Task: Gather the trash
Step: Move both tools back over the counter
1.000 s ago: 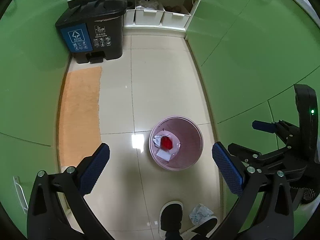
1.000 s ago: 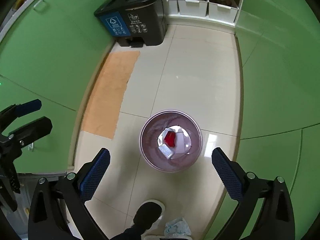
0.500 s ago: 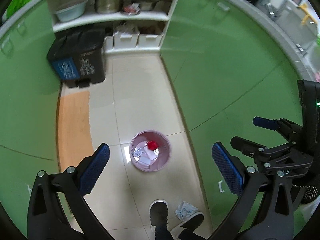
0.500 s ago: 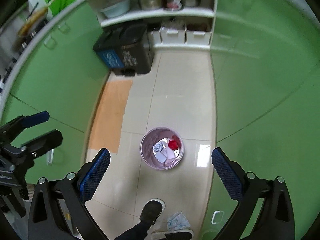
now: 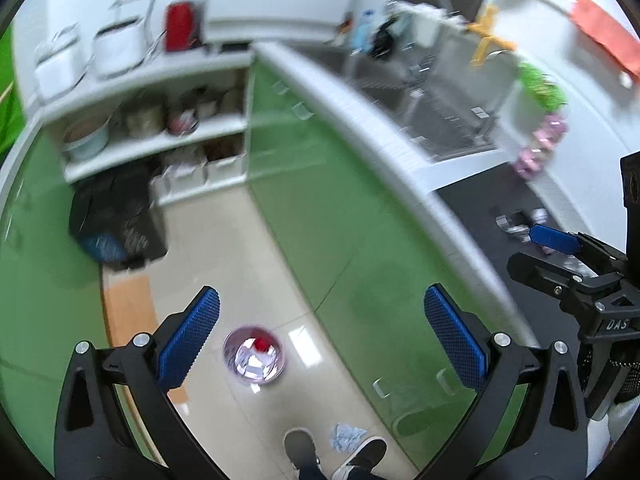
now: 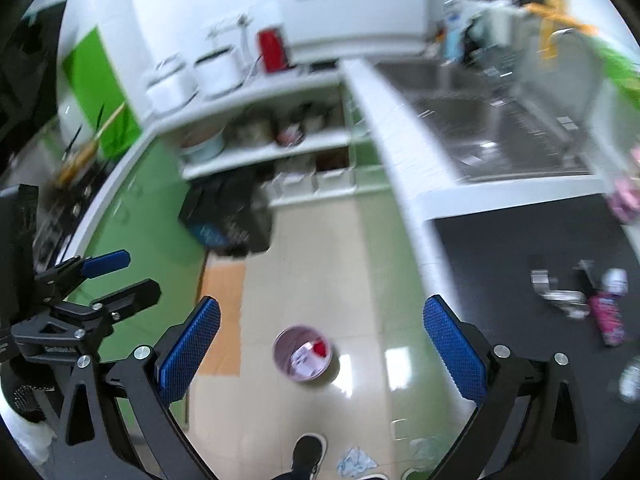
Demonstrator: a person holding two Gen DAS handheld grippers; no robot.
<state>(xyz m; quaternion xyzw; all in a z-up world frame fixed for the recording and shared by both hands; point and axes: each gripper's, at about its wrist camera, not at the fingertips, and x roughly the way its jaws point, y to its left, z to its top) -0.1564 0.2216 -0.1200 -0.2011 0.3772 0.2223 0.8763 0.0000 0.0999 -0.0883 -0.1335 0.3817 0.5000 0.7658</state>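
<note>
A pink waste basket (image 5: 253, 355) (image 6: 303, 353) stands far below on the tiled floor, with white paper and a red scrap inside. A crumpled blue-white tissue (image 5: 346, 436) (image 6: 355, 460) lies on the floor by the person's shoes. On the dark counter mat lie a pink bottle (image 6: 607, 312) and silvery wrappers (image 6: 554, 286). My left gripper (image 5: 322, 338) is open and holds nothing, high above the floor. My right gripper (image 6: 322, 338) is open and empty too; it shows at the right of the left wrist view (image 5: 560, 256).
Green cabinets (image 5: 348, 248) line both sides of the narrow floor. A white counter with a steel sink (image 6: 500, 128) runs on the right. A black and blue pedal bin (image 6: 228, 216) and an orange mat (image 6: 222, 312) lie further back. Shelves with pots (image 5: 152, 120) stand behind.
Both grippers have risen well above the floor and tilted up; the basket looks much smaller and the counter, sink and counter trash have come into view. Both stay open.
</note>
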